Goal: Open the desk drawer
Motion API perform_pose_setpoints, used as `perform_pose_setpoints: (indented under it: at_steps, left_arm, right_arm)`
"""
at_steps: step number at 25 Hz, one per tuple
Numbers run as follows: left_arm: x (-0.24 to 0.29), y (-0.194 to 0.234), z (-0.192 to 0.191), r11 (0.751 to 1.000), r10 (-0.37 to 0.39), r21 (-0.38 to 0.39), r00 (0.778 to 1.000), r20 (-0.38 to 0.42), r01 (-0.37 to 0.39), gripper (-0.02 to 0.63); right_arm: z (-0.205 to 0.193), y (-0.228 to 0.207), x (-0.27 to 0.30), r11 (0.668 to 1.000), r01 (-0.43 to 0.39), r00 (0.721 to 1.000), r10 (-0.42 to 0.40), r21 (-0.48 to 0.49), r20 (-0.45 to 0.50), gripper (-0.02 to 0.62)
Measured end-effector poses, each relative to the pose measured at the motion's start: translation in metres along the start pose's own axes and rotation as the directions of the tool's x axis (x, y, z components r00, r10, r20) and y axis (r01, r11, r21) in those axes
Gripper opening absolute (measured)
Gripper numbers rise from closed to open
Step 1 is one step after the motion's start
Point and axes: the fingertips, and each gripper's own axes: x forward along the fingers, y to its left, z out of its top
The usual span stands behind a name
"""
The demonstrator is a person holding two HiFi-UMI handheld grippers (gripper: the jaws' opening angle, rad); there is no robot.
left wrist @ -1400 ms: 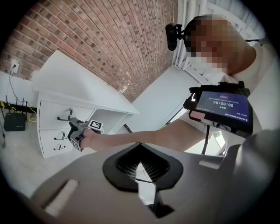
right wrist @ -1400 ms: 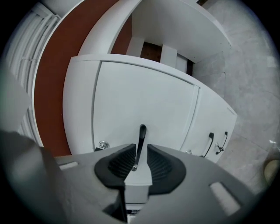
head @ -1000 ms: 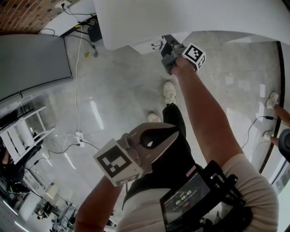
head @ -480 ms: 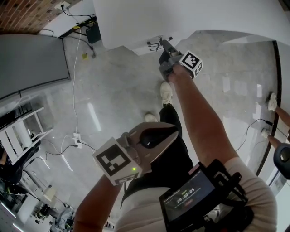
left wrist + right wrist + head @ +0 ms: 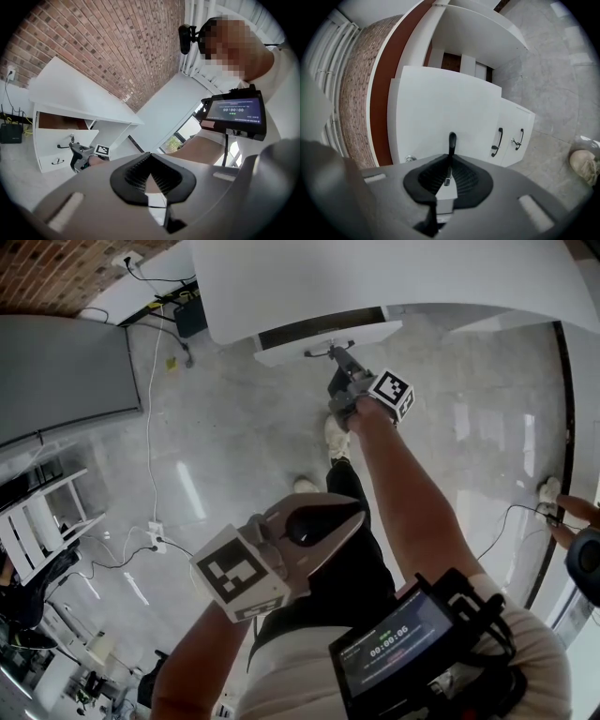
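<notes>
Head view, nearest the camera: the left gripper [image 5: 347, 517] is held close to the torso on a bent arm, its marker cube turned outward. The left gripper view shows its jaws [image 5: 149, 171] pressed together with nothing between them.

Beyond it the right arm is stretched nearly straight forward and down over the glossy grey stone floor [image 5: 234, 437]. The wrist is in line with the forearm, and the hand is wrapped around the right gripper [image 5: 339, 360] behind its marker cube.

Right gripper view: the jaws [image 5: 449, 176] are closed on the thin black metal bar handle [image 5: 452, 143], which rises upright between the pads.

The handle belongs to the white flat-fronted top drawer [image 5: 281, 352] of the desk. This drawer stands partly out from the carcass, with a dark gap visible behind its front panel. It sits directly under the white rounded desk top [image 5: 375, 277].

Farther along in the right gripper view, two lower white fronts lie flush, each with a black handle [image 5: 497, 141] [image 5: 518, 139]. The red brick wall [image 5: 351, 93] stands behind the desk.
</notes>
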Motion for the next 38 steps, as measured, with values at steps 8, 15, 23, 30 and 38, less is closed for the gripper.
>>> perform_pose_setpoints:
  at_steps: [8,15,23,30,38]
  left_arm:
    - [-0.004,-0.005,-0.002,1.000,-0.005,0.011,1.000,0.002,0.005,0.006]
    - [-0.006,-0.002,0.000,1.000,0.007,0.004,1.000,0.010,-0.007,0.006]
    - [-0.017,-0.014,0.002,1.000,-0.003,0.011,1.000,0.030,0.003,0.006]
    - [-0.021,-0.040,0.012,0.999,-0.021,0.052,0.998,0.051,0.018,0.005]
    - [-0.042,-0.081,0.026,0.997,-0.011,0.074,0.996,0.090,0.004,0.006]
  right_arm:
    - [-0.013,-0.012,-0.018,1.000,0.022,1.000,-0.022,0.012,-0.004,0.026]
    - [-0.007,-0.013,-0.009,1.000,0.024,1.000,-0.024,-0.007,-0.015,0.031]
    - [-0.020,-0.006,-0.028,0.999,0.035,0.999,-0.036,-0.041,-0.037,0.051]
    - [-0.025,0.009,-0.067,0.994,0.066,0.995,-0.072,-0.092,-0.064,0.051]
    - [-0.034,0.044,-0.114,0.987,0.063,0.992,-0.078,-0.146,-0.097,0.051]
